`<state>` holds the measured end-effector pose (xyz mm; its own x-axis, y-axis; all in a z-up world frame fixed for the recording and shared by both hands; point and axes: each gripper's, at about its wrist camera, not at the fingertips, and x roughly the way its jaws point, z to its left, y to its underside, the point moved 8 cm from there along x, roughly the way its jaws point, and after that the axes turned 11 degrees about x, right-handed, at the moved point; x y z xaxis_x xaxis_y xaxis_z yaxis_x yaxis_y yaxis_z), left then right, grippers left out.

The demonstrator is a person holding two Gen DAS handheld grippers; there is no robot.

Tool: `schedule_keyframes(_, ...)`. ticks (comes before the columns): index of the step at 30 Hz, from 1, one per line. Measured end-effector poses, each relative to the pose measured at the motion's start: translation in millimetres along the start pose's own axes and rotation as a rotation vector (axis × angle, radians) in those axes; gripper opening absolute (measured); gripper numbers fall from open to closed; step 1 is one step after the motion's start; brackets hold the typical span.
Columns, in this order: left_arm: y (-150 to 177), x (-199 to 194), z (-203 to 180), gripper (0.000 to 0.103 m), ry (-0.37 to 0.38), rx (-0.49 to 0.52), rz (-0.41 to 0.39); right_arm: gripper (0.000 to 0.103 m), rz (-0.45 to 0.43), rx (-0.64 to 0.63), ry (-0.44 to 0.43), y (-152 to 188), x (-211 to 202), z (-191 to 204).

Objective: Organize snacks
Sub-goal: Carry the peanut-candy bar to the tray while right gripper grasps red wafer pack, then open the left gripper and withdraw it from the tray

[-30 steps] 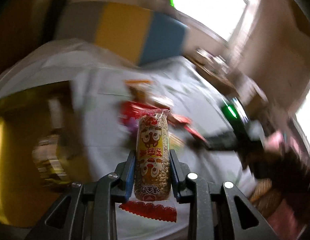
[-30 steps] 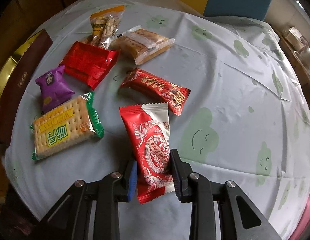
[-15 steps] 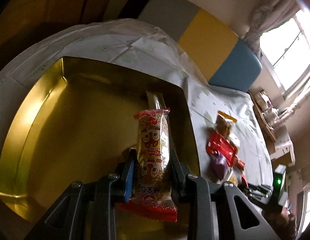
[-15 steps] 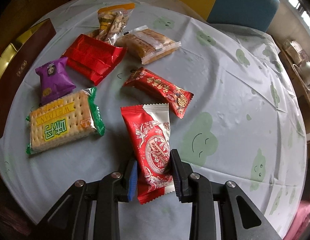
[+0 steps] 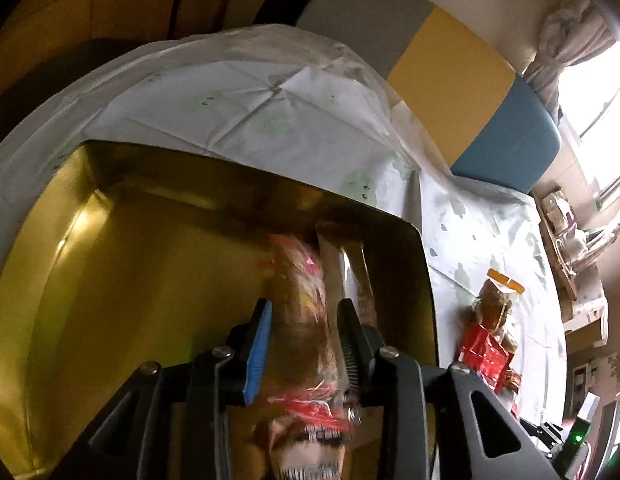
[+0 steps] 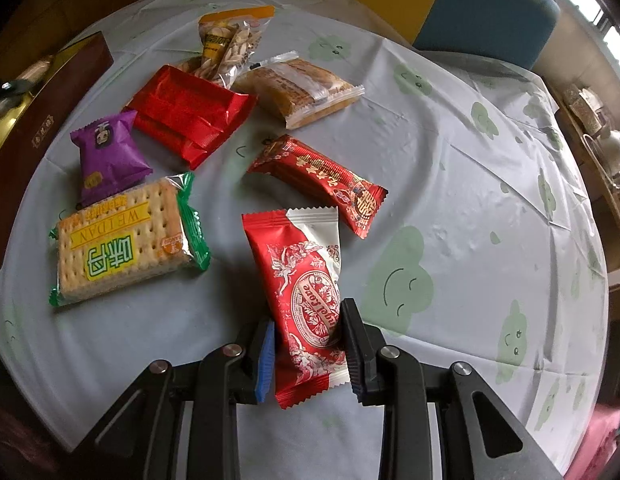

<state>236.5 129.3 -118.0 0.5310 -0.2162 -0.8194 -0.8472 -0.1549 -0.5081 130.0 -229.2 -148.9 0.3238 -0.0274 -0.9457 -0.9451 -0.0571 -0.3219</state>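
Note:
My left gripper (image 5: 303,312) hangs over the gold tin tray (image 5: 109,272). A long peanut packet (image 5: 305,320) lies blurred between its fingers, and a gap shows on the left side, so the jaws look opened. My right gripper (image 6: 307,326) is shut on a red-and-white wafer packet (image 6: 305,292) and holds it just above the table. Beyond it lie a red long bar (image 6: 322,180), a green cracker pack (image 6: 125,240), a purple packet (image 6: 107,156), a red pack (image 6: 189,116), a seed bag (image 6: 229,48) and a clear cake pack (image 6: 301,88).
The round table wears a pale cloth with green cloud faces (image 6: 450,160). The tray's brown wall (image 6: 41,120) stands at the table's left edge. A yellow and blue chair back (image 5: 490,100) stands behind the table. A shelf with crockery (image 6: 602,140) is at the right.
My left gripper has swung from the table to over the gold tray, and its jaws have widened; the peanut packet is now blurred and slipping downward. My right gripper still holds its packet.

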Motion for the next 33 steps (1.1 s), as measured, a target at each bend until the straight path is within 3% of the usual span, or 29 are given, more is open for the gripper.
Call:
schedule_keyframes(5, 7.5, -10.3, 7.7, 0.037, -0.042, -0.045, -0.031, 0.032, 0.0, -0.01, 0.001, -0.5, -0.4, -1.1)
schedule_keyframes(11, 28.5, -50.2, -8.0, 0.037, -0.124, 0.065, -0.124, 0.031, -0.002, -0.024, 0.006, -0.5, -0.5, 0.0)
schedule_keyframes(16, 52.3, -74.9, -21.7, 0.037, -0.155, 0.132, -0.151, 0.031, -0.007, -0.031, 0.019, 0.5, -0.7, 2.5)
schedule_keyframes(33, 94.6, -104.2, -22.6, 0.037, -0.197, 0.172, -0.147, 0.03, -0.026, -0.056, 0.046, 4.8, -5.9, 8.3)
